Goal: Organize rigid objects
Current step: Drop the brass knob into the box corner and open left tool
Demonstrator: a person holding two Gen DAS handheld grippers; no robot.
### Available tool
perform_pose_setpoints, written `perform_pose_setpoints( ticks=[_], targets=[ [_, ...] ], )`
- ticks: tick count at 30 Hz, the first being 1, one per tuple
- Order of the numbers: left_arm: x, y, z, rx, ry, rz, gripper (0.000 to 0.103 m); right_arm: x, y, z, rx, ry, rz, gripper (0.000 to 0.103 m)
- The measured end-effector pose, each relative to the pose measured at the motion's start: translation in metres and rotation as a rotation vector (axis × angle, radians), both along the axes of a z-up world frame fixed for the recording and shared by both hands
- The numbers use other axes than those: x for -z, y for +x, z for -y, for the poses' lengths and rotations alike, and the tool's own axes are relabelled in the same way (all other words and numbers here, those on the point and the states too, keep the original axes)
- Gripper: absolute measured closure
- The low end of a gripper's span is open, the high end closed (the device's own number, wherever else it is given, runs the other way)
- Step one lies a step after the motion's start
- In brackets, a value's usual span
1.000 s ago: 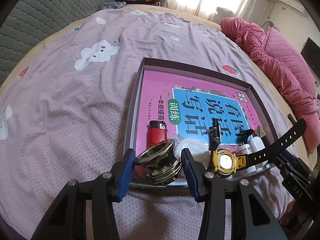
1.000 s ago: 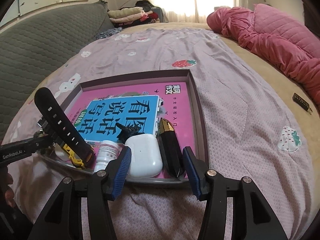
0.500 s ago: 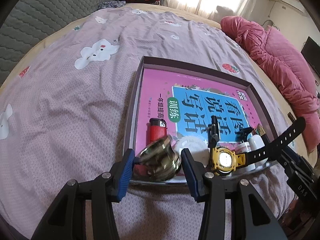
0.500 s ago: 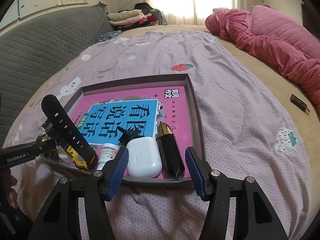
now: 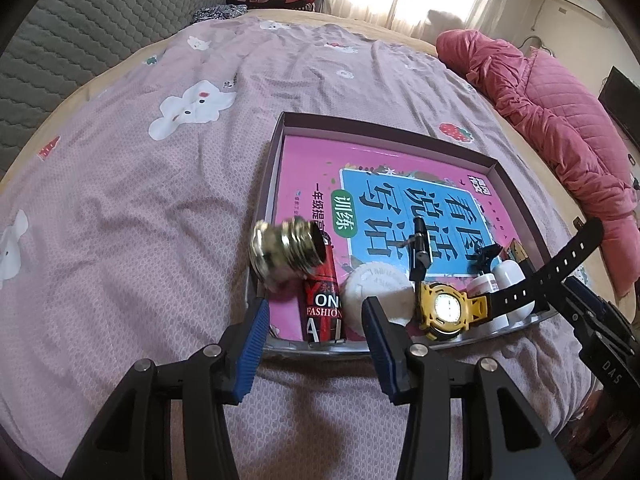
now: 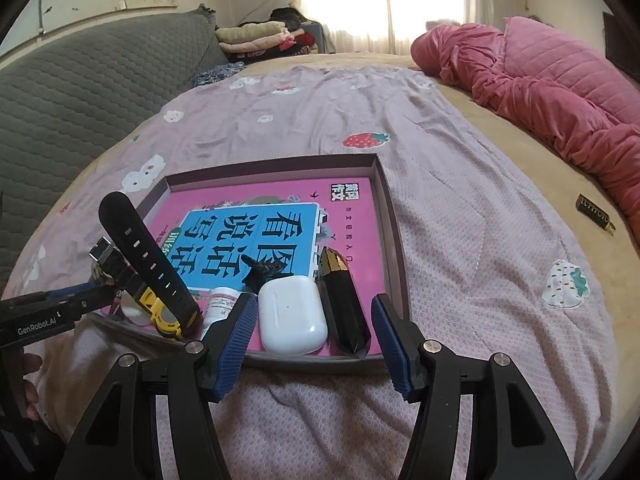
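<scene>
A shallow dark tray (image 5: 272, 168) on the bed holds a pink book (image 5: 316, 172) and small items. A brass threaded fitting (image 5: 286, 252) lies blurred and tilted at the tray's near left edge, leaning on a red lighter (image 5: 322, 300), ahead of my left gripper (image 5: 315, 312), which is open and empty. Beside the lighter are a white round puck (image 5: 378, 288) and a yellow watch (image 5: 444, 308) with its black strap sticking up. My right gripper (image 6: 314, 308) is open at the tray's near edge, with a white earbud case (image 6: 290, 312) and a black faceted piece (image 6: 346, 304) lying just ahead, untouched.
A small white bottle (image 6: 222, 300) and a black clip (image 6: 260, 270) also lie in the tray. A small dark bar (image 6: 594, 214) rests on the bed to the right. A pink quilt (image 6: 560, 80) lies at the far right, a grey headboard (image 6: 80, 80) at the left.
The brass fitting left the left gripper's jaws and tipped forward into the tray against the lighter. The right gripper's jaws widened a little and drew slightly back from the earbud case.
</scene>
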State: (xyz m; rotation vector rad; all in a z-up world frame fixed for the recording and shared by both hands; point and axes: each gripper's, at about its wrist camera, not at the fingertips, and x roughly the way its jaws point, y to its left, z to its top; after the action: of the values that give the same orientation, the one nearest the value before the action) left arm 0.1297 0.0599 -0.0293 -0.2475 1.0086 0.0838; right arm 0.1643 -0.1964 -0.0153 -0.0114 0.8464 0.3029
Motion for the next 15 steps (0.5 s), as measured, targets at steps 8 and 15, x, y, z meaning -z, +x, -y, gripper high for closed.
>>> perform_pose_setpoints(
  ticks=[8,15],
  targets=[
    [-0.007,-0.011,0.002,0.015,-0.002,0.027,0.05,-0.008,-0.009,0.001,0.001,-0.006,0.015,0.04],
    [-0.015,-0.02,0.005,0.021,0.024,0.038,0.048,-0.016,-0.018,-0.001,-0.002,-0.014,0.031,0.035]
  ],
)
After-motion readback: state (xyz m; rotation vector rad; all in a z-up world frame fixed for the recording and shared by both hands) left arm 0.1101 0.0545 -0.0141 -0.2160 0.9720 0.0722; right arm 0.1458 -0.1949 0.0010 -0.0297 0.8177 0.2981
